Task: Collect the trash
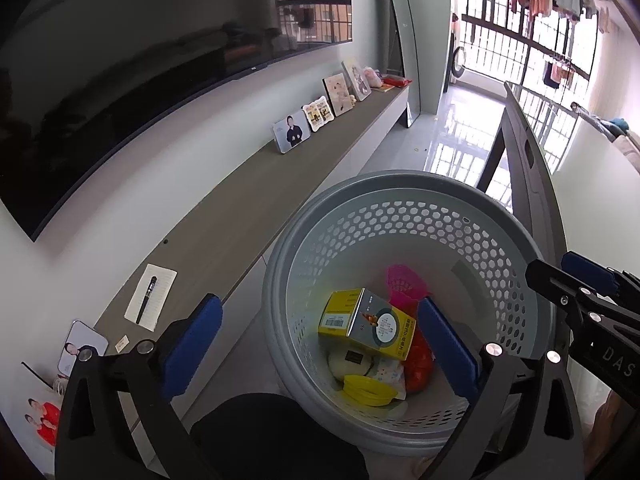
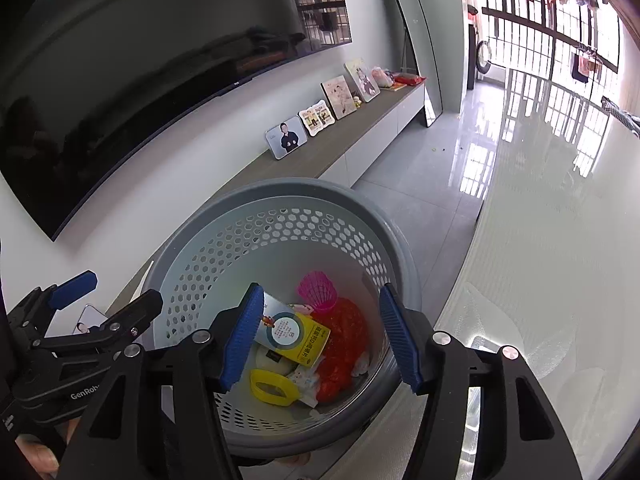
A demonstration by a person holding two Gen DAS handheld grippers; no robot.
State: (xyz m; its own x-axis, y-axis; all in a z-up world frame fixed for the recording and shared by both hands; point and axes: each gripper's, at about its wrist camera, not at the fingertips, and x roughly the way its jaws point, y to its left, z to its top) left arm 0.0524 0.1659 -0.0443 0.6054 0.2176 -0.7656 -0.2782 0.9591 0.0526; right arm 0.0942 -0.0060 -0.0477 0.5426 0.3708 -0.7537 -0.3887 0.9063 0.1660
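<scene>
Living-room scene, both wrist views. Wall-mounted television (image 1: 132, 80) fills the 10 o'clock area; beneath it a long grey-topped cabinet (image 1: 248, 196) runs from 7 o'clock up toward 1 o'clock, carrying a row of framed photos (image 1: 292, 130), with a notepad (image 1: 151, 297) and a black pen (image 1: 146, 299) lying on it nearer the camera. Glossy tiled floor (image 2: 432, 184) leads to barred windows (image 1: 508, 24) at 1 o'clock, where laundry hangs. A white table surface (image 2: 552, 248) occupies the 3 o'clock side of the right wrist view.

Grey perforated trash basket (image 1: 400, 216) sits below both tools, its mouth open to the cameras. Inside lie a yellow box (image 1: 366, 322), a pink mesh item (image 1: 404, 282), a red-orange bag (image 1: 420, 360), a yellow ring-shaped lid (image 1: 366, 390), a round whitish packet (image 1: 350, 362) and a printed white wrapper (image 1: 390, 372).

Left gripper (image 1: 320, 348) hangs above the basket's 7 o'clock rim, jaws spread wide, blue pads (image 1: 192, 344) apart and clasping nothing; the yellow box appears between them but lies lower, in the basket. Right gripper (image 2: 322, 340) is likewise spread wide over the basket interior, pads (image 2: 244, 336) touching nothing, with the box and red-orange bag seen in the gap below. Each gripper enters the other's view at the edge, just beside the basket rim.
</scene>
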